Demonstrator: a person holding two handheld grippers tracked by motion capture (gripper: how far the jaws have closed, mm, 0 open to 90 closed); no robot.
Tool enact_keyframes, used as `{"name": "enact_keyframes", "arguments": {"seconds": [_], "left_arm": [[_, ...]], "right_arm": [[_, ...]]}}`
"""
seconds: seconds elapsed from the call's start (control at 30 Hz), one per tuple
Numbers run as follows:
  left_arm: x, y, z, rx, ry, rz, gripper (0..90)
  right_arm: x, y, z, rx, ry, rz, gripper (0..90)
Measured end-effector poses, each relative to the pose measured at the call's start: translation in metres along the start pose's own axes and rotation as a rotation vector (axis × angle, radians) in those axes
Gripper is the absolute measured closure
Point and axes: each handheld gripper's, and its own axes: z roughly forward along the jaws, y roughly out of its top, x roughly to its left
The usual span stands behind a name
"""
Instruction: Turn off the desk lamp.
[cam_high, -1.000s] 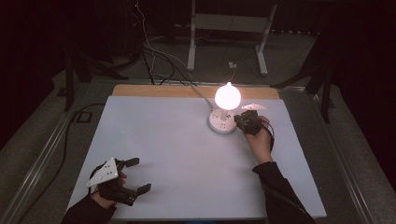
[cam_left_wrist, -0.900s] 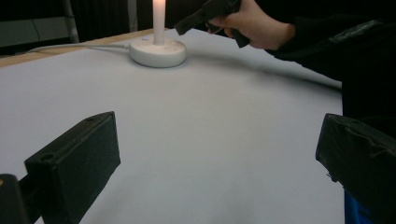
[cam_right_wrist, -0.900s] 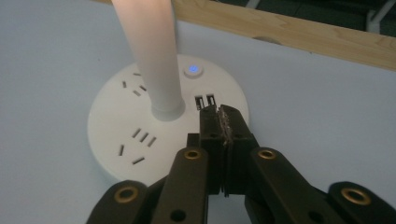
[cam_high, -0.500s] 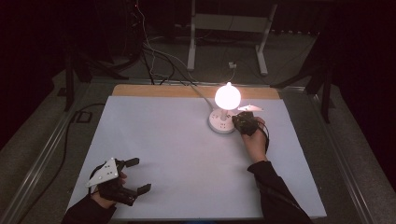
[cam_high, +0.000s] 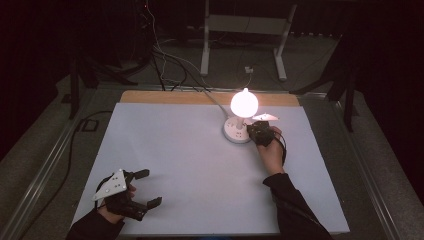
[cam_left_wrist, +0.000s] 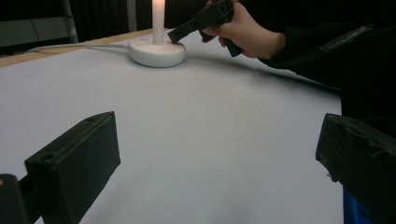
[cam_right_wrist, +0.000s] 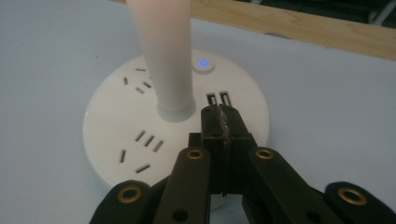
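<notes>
While the right claw (cam_right_wrist: 221, 116) sits w/ jaws pressed fully together, gripping nothing, its tips rest over the round white lamp base (cam_right_wrist: 116, 135), just beside the lit stem (cam_right_wrist: 163, 51) and the USB ports (cam_right_wrist: 218, 99). The base stands at the far right-centre of the bench (cam_high: 190, 165). The left claw (cam_high: 147, 187) sits wide apart, empty, near the front-left edge.

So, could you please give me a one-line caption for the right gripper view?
Shut right gripper poised over the round white lamp base, beside its USB ports and lit blue button.
</notes>
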Motion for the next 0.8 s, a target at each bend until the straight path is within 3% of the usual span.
{"name": "enact_keyframes", "arguments": {"seconds": [0.13, 0.3, 0.53, 0.8], "left_arm": [[0.001, 0.0, 0.0, -0.001, 0.001, -0.003, 0.4], [0.001, 0.0, 0.0, -0.004, 0.001, -0.004, 0.4], [0.0, 0.0, 0.0, -0.001, 0.001, -0.001, 0.4], [0.001, 0.0, 0.0, -0.006, 0.0, -0.006, 0.5]], "right_arm": [[0.002, 0.001, 0.0, 0.001, -0.004, 0.004, 90.0], [0.0, 0.007, -0.011, -0.07, -0.008, -0.001, 90.0], [-0.003, 0.013, -0.022, -0.107, 0.006, 0.004, 90.0], [-0.006, 0.01, -0.017, -0.084, -0.006, -0.004, 90.0]]}}
